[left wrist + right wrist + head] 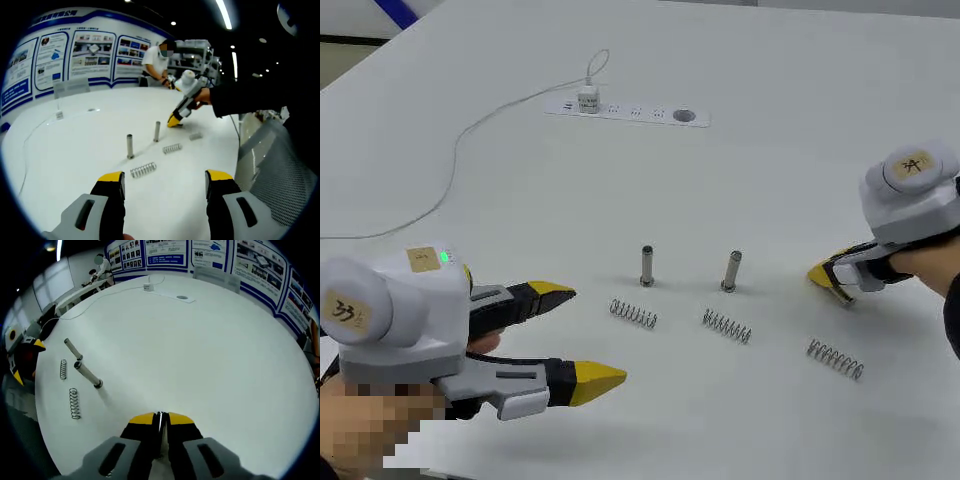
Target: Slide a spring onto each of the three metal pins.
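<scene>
Two metal pins [647, 266] [731, 271] stand upright on the white table. Three springs lie in front of them: one [633, 313], a second [726, 325] and a third [835, 359] further right. My left gripper [582, 333] hovers open at the lower left, pointing at the nearest spring [143, 170] and pin [130, 146]. My right gripper [828, 278] is at the right, tip down near the table. Its jaws are shut on a thin silvery pin [160, 423]. From the right gripper [160, 417], both standing pins [89, 375] [72, 349] lean to the left.
A white power strip [625, 110] with a plugged charger and a cable [450, 160] lies at the far side of the table [770, 180]. A person [159, 62] stands at another bench behind. A grey mesh surface [280, 160] is beyond the table edge.
</scene>
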Action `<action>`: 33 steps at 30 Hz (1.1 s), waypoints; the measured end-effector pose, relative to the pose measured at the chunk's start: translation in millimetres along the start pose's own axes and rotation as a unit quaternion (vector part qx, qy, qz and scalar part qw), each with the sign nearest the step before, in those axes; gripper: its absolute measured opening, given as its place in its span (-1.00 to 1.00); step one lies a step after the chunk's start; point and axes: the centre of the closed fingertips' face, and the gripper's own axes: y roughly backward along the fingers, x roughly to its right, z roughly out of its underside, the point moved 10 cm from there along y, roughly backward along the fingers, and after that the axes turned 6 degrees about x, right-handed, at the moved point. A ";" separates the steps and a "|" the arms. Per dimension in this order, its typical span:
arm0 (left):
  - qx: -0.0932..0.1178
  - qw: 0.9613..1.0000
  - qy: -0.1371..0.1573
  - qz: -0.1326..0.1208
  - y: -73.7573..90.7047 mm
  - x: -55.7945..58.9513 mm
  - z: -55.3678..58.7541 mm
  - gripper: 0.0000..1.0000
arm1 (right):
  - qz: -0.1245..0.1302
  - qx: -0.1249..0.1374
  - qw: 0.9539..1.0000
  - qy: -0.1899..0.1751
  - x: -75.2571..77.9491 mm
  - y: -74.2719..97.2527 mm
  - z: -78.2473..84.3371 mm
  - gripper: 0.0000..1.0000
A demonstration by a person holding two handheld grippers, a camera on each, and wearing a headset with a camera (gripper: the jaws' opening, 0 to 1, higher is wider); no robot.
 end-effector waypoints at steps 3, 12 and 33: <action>0.000 1.000 0.000 0.000 -0.1 0.0 0.1 0.32 | 0.000 0.001 1.000 -0.001 -0.3 0.2 0.5 -0.81; -0.001 1.000 -0.004 0.002 -0.1 0.7 -0.3 0.31 | 0.030 -0.003 1.000 0.004 -7.7 0.6 0.3 -0.82; -0.003 1.000 -0.015 0.015 -2.4 3.2 -1.2 0.28 | 0.053 0.064 0.996 -0.008 -19.8 41.4 -1.9 -0.83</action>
